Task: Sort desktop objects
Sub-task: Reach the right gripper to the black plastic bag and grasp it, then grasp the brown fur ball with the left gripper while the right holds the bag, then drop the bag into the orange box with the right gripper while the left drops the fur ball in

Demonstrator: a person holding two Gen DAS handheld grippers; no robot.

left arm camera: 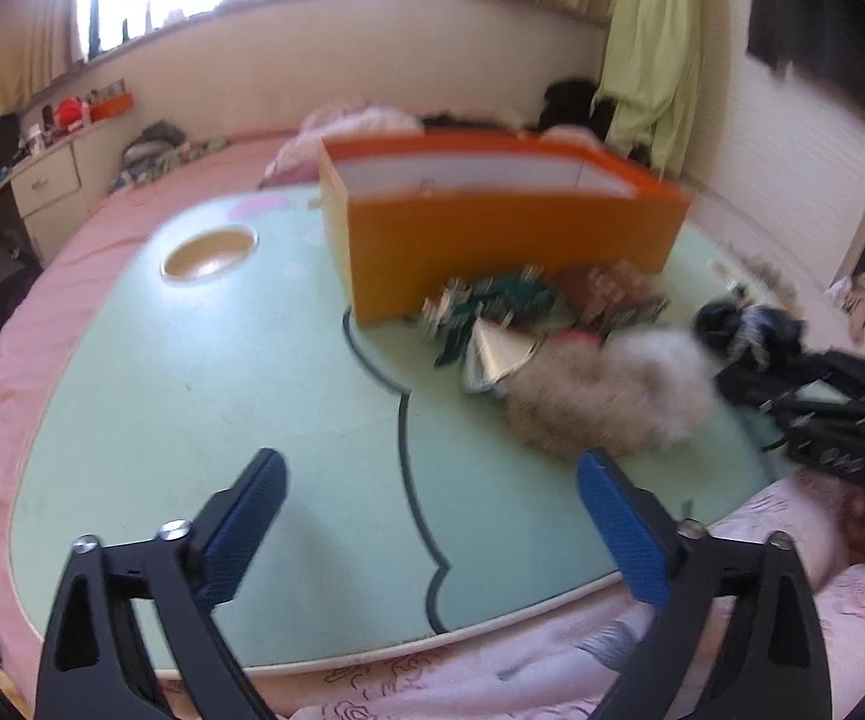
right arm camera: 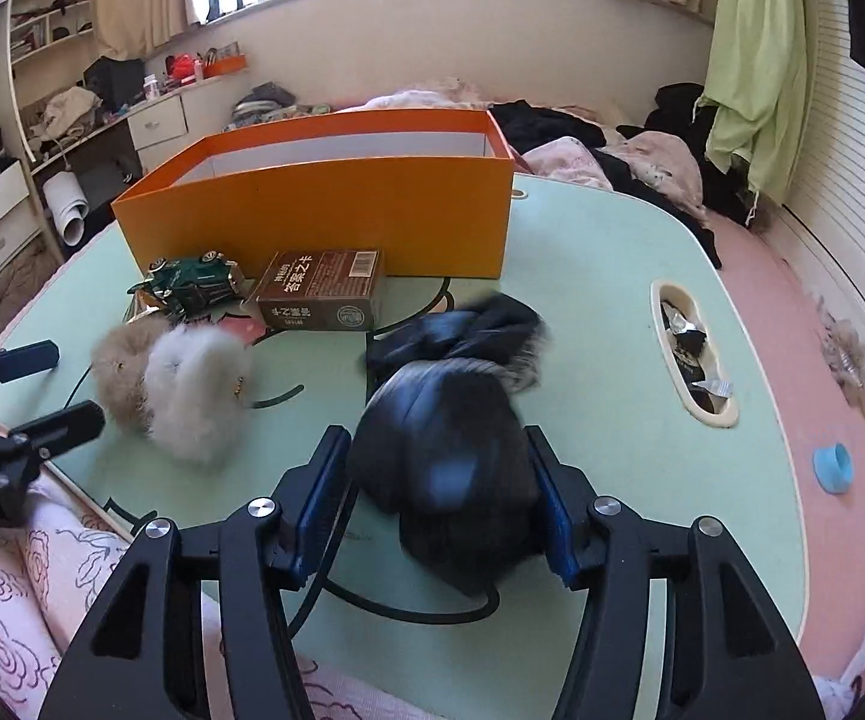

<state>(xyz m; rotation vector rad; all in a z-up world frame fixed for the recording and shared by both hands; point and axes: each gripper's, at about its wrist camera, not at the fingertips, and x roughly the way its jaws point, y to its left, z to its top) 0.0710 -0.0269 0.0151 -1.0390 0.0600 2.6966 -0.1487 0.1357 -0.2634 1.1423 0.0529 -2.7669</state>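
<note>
One orange box [right arm camera: 336, 216] stands open-topped on the pale green table [right arm camera: 612, 312], and what shows of its white inside looks empty, though its floor is hidden from both cameras. Every loose item lies on the near side of that box. Right against its front wall sits a brown carton [right arm camera: 318, 291] with printed characters, lying flat. Left of the carton, also close to the box front, is a small green toy car [right arm camera: 192, 285]. Nearer still from the box, a fluffy beige-and-white furry item [right arm camera: 174, 390] rests on the table; the left wrist view is blurred, so the shiny cone-shaped piece between the fur and the toy car cannot be identified.

A pair of black gloves [right arm camera: 450, 468] with fur trim lies well in front of the box toward its right end. The right gripper [right arm camera: 438, 516] straddles the nearer glove, its blue pads at either flank of the leather; whether they press it or merely flank it I cannot tell.

To the right of the box, a slot-shaped recess [right arm camera: 672, 294] in the table top holds crumpled foil wrappers and dark scraps. A round cup recess [left arm camera: 210, 255] on the box's other side appears empty.

The left gripper [left arm camera: 432, 522] hovers over bare table in front of the box, jaws spread wide with nothing between them.
</note>
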